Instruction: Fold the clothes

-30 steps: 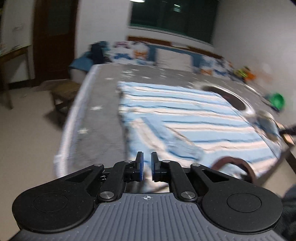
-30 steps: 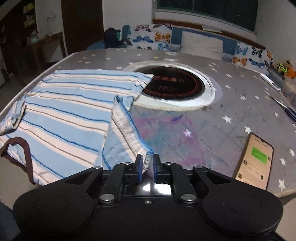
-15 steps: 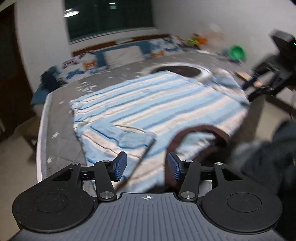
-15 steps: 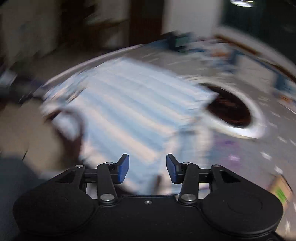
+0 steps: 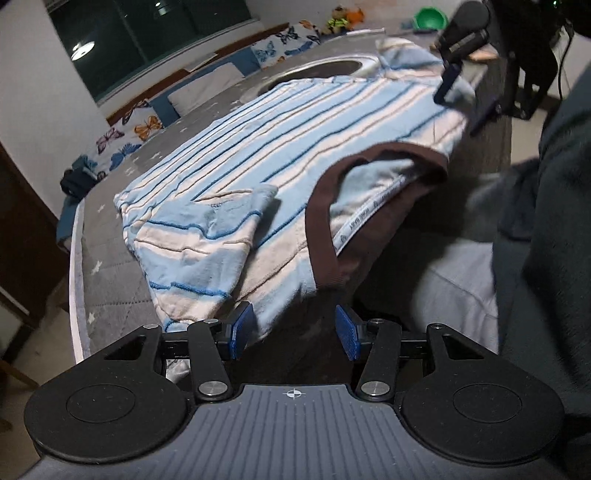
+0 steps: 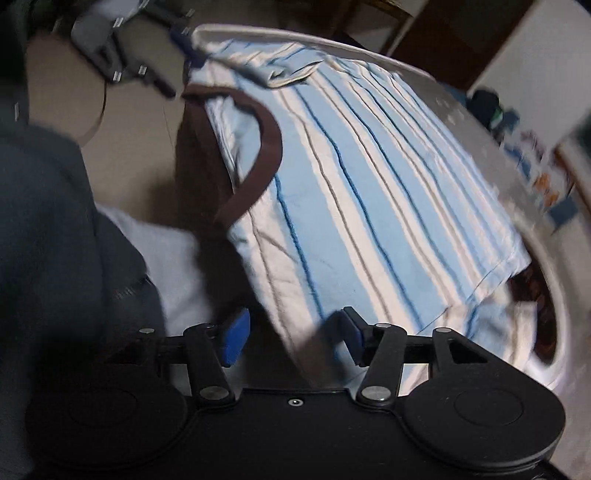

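**Left wrist view: both grippers open over a striped shirt on the table**

Left wrist view showed the left gripper (image 5: 291, 332) with its blue pads spread wide and nothing between them, poised just off the near edge of the shirt (image 5: 295, 122). The shirt, light blue with white and dark blue stripes, lay spread across the grey star-patterned table (image 5: 107, 236), its brown collar (image 5: 321, 229) drooping over the table's near edge. One sleeve (image 5: 207, 236) was folded in on top of the body. The far sleeve, near the right gripper (image 5: 454, 81), was partly blurred and its shape was hard to make out. A round recess (image 5: 314, 72) in the table showed beyond the shirt; the cloth hid its near rim. A green bowl (image 5: 430, 18) stood far back, its contents not visible. The person's dark clothing (image 5: 546, 221) cut off the right side of the frame.

Right wrist view was motion-blurred. The right gripper (image 6: 291, 332) was also open and empty, its fingers straddling the shirt's (image 6: 369, 192) near edge without closing on it. The collar (image 6: 266, 144) hung toward the floor. The left gripper (image 6: 122, 55) appeared only as a smeared grey shape at the upper left. The recess (image 6: 546, 325) was half covered by the hem; its inside looked dark and could not be read.
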`<act>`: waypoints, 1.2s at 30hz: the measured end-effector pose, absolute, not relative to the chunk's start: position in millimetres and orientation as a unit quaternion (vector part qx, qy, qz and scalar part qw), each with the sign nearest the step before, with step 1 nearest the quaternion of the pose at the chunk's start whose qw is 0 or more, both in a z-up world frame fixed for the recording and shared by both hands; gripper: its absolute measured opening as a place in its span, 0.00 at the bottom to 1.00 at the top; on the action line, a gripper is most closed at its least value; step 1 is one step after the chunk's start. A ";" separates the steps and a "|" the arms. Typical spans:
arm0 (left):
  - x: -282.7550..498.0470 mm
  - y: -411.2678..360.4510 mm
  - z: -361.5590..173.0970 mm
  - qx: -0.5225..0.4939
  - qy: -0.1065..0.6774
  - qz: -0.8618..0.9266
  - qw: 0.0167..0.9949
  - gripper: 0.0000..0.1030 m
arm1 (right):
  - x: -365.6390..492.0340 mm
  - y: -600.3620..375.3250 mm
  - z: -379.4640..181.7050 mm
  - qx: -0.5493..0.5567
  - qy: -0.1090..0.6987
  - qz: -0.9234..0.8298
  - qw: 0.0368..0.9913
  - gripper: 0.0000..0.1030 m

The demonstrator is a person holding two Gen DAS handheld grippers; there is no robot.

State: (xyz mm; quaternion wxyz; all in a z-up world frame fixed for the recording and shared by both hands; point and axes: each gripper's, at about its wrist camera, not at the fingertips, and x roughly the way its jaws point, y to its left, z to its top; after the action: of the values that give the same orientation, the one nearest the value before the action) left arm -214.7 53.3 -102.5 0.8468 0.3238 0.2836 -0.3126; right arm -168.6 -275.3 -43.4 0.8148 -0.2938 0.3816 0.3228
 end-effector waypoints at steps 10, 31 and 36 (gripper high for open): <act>-219.6 49.5 -105.8 0.350 0.256 -0.284 0.855 0.28 | -169.8 -273.4 -46.5 -0.358 0.351 0.323 0.802 0.25; -122.6 43.0 -52.7 0.236 0.230 -0.226 0.917 0.04 | -98.2 -269.9 -5.7 -0.268 0.341 0.258 0.863 0.05; -97.0 38.2 -58.9 0.218 0.256 -0.233 0.913 0.04 | -72.1 -272.0 -14.1 -0.244 0.365 0.254 0.862 0.05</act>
State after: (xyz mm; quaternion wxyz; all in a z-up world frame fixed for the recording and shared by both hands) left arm -97.0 38.2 -58.9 0.9125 0.2181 0.2560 -0.2327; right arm -72.1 -272.0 -14.1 0.8615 -0.2443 0.3655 0.2540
